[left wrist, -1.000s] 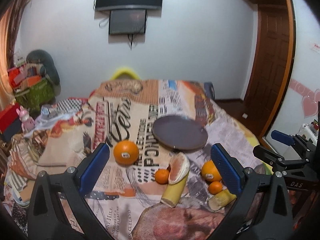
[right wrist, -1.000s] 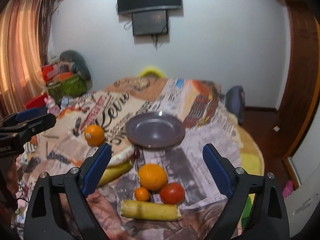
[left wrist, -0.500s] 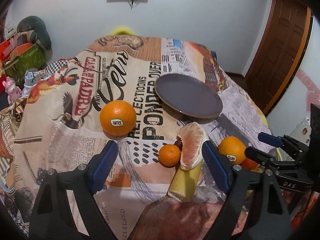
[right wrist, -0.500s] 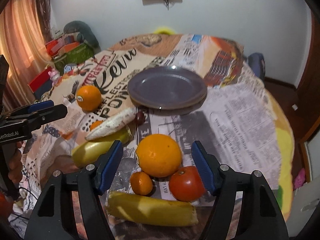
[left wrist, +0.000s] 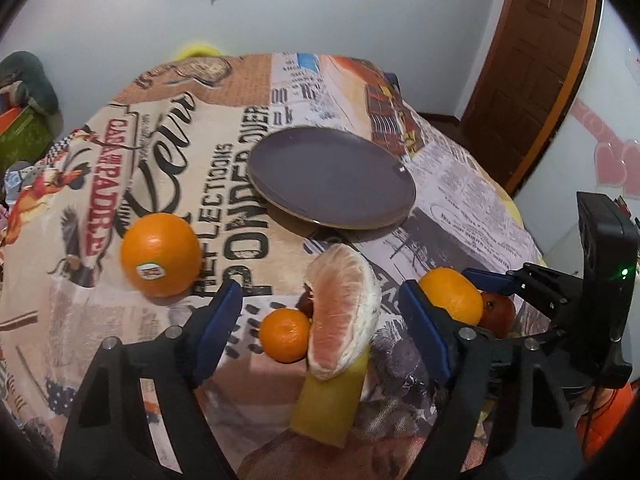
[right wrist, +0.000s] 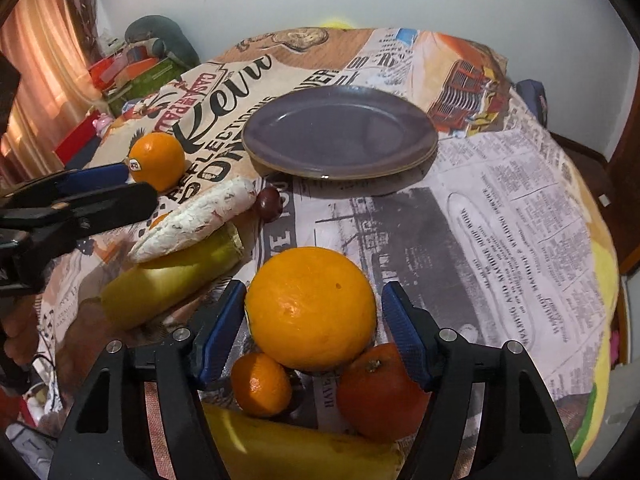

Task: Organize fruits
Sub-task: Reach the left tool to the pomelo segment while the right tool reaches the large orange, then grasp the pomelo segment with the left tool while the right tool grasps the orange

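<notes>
An empty purple plate [left wrist: 332, 178] [right wrist: 340, 132] sits mid-table. My left gripper [left wrist: 320, 328] is open around a pomelo wedge [left wrist: 342, 312] that rests on a banana piece [left wrist: 332, 404], with a small mandarin [left wrist: 285, 334] beside it. A stickered orange [left wrist: 160, 254] [right wrist: 157, 161] lies to the left. My right gripper [right wrist: 312, 336] is open, its pads close on either side of a large orange [right wrist: 312, 308]. A small mandarin [right wrist: 261, 384], a tomato [right wrist: 384, 394] and a banana piece [right wrist: 296, 448] lie just below it.
The round table has a newspaper-print cloth [right wrist: 500, 220]. A small dark fruit [right wrist: 267, 204] lies near the plate. Boxes and clutter [right wrist: 132, 68] stand at the far left, a wooden door [left wrist: 528, 64] at the right.
Both grippers have moved down and forward toward the fruit. The right gripper's pads now flank the large orange; the left's flank the pomelo wedge.
</notes>
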The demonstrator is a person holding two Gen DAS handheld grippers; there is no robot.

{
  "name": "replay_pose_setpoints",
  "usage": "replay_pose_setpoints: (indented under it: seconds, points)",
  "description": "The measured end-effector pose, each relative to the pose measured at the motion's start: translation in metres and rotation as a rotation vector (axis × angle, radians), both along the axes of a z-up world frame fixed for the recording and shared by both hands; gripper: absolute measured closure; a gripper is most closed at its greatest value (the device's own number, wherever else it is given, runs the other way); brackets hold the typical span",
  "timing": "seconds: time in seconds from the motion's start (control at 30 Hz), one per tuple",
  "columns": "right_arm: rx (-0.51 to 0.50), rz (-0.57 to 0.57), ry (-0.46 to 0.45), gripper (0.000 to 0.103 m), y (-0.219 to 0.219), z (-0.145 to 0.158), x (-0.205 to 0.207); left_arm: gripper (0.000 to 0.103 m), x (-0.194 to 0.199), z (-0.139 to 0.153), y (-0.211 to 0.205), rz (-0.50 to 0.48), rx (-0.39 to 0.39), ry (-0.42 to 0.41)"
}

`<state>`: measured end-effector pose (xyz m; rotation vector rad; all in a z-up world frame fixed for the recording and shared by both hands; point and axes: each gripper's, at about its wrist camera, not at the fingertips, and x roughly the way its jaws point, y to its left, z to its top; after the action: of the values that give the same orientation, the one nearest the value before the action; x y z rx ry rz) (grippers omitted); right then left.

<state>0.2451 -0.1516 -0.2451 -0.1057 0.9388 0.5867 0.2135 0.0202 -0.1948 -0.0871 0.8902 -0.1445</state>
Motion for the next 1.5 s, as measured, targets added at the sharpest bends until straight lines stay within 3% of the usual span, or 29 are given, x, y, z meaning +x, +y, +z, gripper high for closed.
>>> replay_pose_setpoints:
  seconds: [0.27,0.5,0.63,0.7,0.73,0.83,1.07,1.23,1.5]
  points:
    - [0.052,-0.009,0.0,0.041,-0.005,-0.001,0.001,0.024,0.021,-0.015,-0.01,-0.034,0.011,0.057]
    - [0.058,-0.059,-0.05,0.041,-0.013,0.01,0.002,0.04,0.041,-0.031,-0.016,-0.059,0.018,0.117]
    - [0.065,-0.079,-0.067,0.041,-0.02,0.014,0.004,0.042,0.046,-0.043,-0.019,-0.065,-0.016,0.159]
    - [0.076,-0.088,-0.067,0.041,-0.022,0.015,0.005,0.044,0.049,-0.046,-0.02,-0.059,-0.011,0.159]
    - [0.079,-0.089,-0.07,0.041,-0.022,0.016,0.004,0.052,0.05,-0.046,-0.02,-0.056,-0.01,0.158]
    - [0.077,-0.09,-0.077,0.041,-0.022,0.017,0.004,0.054,0.052,-0.047,-0.018,-0.045,-0.031,0.166]
    - [0.083,-0.102,-0.081,0.041,-0.024,0.021,0.005,0.061,0.046,-0.04,-0.018,-0.044,-0.051,0.15]
    - [0.095,-0.115,-0.101,0.041,-0.027,0.031,0.004,0.074,0.038,-0.022,-0.017,-0.041,-0.04,0.102]
    - [0.11,-0.131,-0.142,0.041,-0.028,0.051,0.006,0.074,0.026,0.012,-0.01,-0.035,-0.041,0.022]
